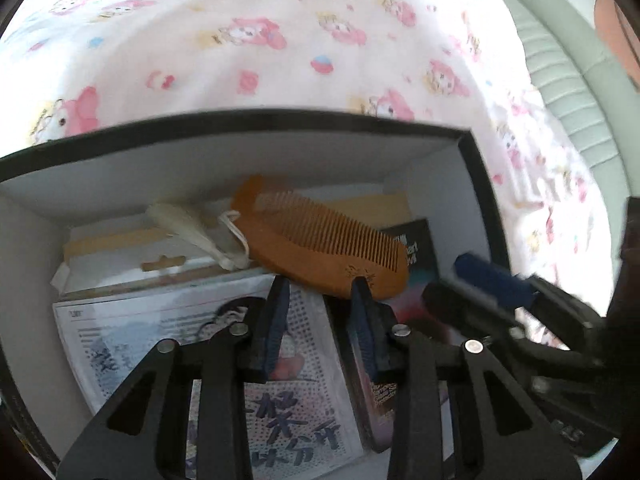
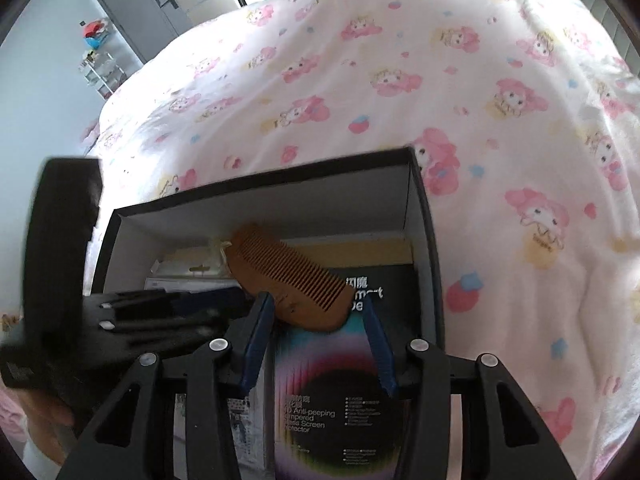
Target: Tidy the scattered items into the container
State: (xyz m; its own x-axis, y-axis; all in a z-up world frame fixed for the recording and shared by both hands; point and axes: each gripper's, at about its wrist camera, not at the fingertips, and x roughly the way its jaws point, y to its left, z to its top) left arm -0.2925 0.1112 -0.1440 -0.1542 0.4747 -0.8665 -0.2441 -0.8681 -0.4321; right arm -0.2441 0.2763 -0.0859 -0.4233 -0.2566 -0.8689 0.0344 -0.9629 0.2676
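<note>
Inside box (image 2: 430, 240), comb (image 2: 288, 276) (atop packets (image 2: 320, 400))

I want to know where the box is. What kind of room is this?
Most likely a bedroom: the box sits on a bed covered by a pink cartoon blanket, with a grey door behind.

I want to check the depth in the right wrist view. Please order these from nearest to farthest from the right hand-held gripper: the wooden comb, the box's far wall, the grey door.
From the right hand-held gripper:
1. Wooden comb, just ahead, inside the box.
2. Box's far wall, behind the comb.
3. Grey door, upper left, beyond the bed.
</note>
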